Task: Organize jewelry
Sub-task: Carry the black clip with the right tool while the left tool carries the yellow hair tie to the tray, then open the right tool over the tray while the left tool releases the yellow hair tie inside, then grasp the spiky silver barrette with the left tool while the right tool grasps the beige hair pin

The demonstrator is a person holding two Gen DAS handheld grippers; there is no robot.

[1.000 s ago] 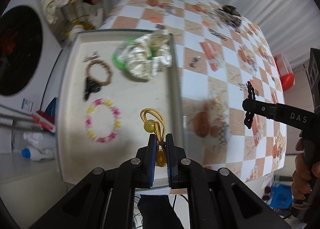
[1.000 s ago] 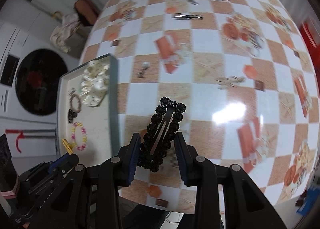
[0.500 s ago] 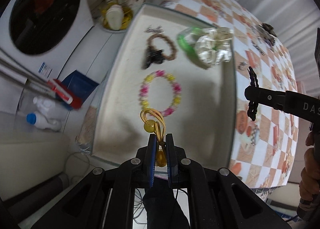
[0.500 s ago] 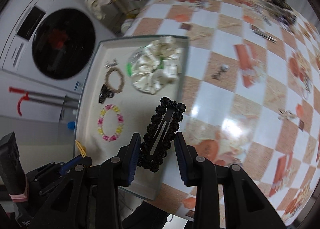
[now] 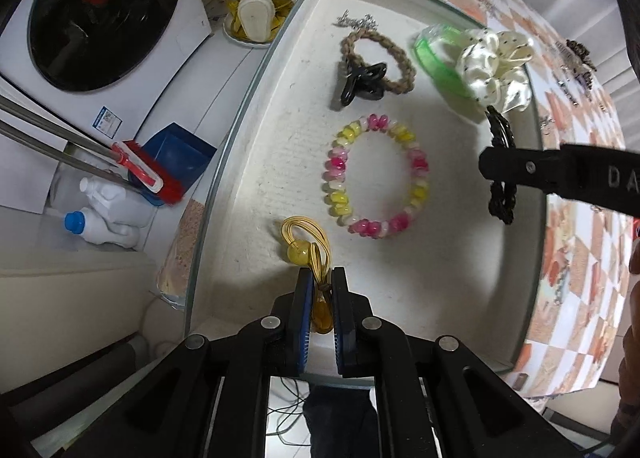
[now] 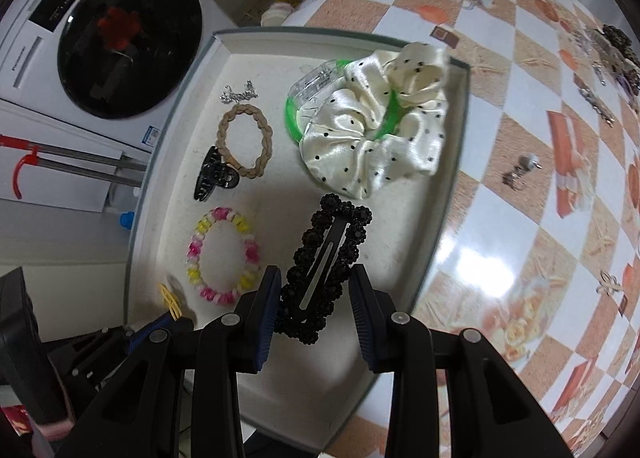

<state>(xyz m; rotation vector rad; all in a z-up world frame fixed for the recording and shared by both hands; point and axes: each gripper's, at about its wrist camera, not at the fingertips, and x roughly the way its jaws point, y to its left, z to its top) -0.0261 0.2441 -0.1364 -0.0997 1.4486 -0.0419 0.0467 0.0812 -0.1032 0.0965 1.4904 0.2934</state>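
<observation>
My left gripper is shut on a yellow bead hair tie and holds it low over the near end of the white tray. My right gripper is shut on a black beaded hair clip above the tray's near right part; the clip also shows in the left wrist view. In the tray lie a pink-and-yellow bead bracelet, a braided tan hair tie, a black claw clip, a cream dotted scrunchie, a green bangle and a silver chain.
The checkered table carries loose jewelry at its far right and a small earring. A washing machine, a gold wire rack, a red-handled brush and white bottles stand left of the tray.
Both grippers have moved from over the table to over the tray and come closer to it. Each still holds its item.
</observation>
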